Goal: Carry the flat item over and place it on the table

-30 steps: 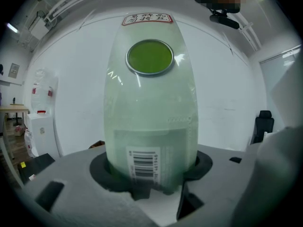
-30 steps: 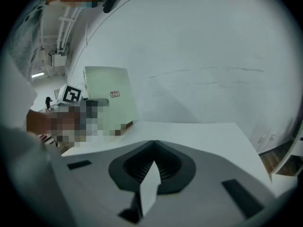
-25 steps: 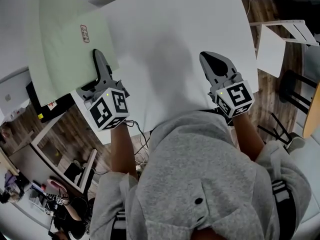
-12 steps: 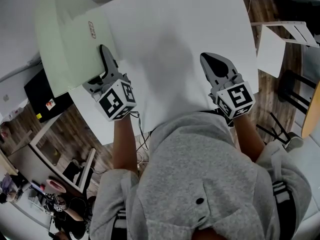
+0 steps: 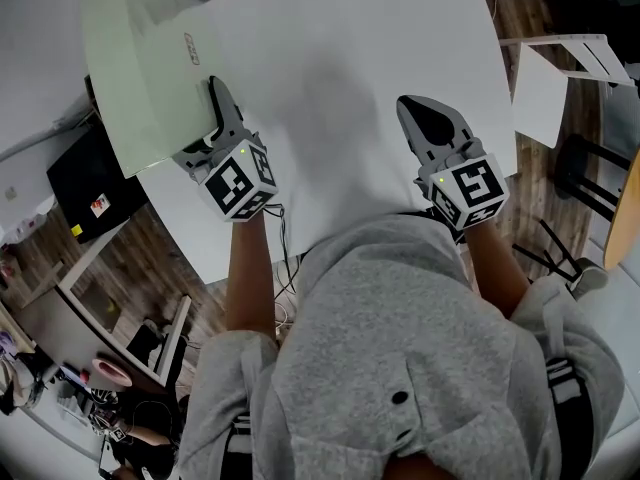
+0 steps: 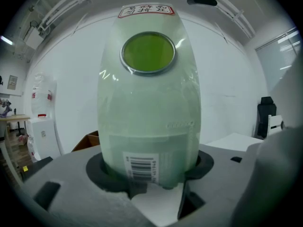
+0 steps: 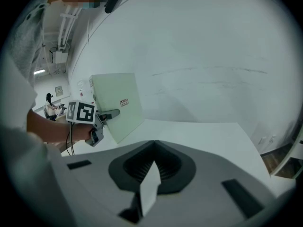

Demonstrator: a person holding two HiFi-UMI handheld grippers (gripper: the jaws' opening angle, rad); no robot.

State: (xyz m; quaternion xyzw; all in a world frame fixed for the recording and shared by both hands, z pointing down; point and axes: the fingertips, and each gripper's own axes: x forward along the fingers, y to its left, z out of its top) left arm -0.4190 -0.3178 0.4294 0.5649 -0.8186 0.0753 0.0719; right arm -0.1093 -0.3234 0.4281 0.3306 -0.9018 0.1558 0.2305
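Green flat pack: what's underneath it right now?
Below the green flat pack: the left edge of the white table and part of a black box beyond it. The rest is covered; whether the pack touches the table is unclear.

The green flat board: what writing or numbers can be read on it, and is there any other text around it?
Nothing can be quoted word for word.
Red-framed label on the green flat board: printed characters, too blurred to read.
Barcode sticker on the same board: bars show, digits too small to read.
Small sticker on the black object beside the table: too small to read.
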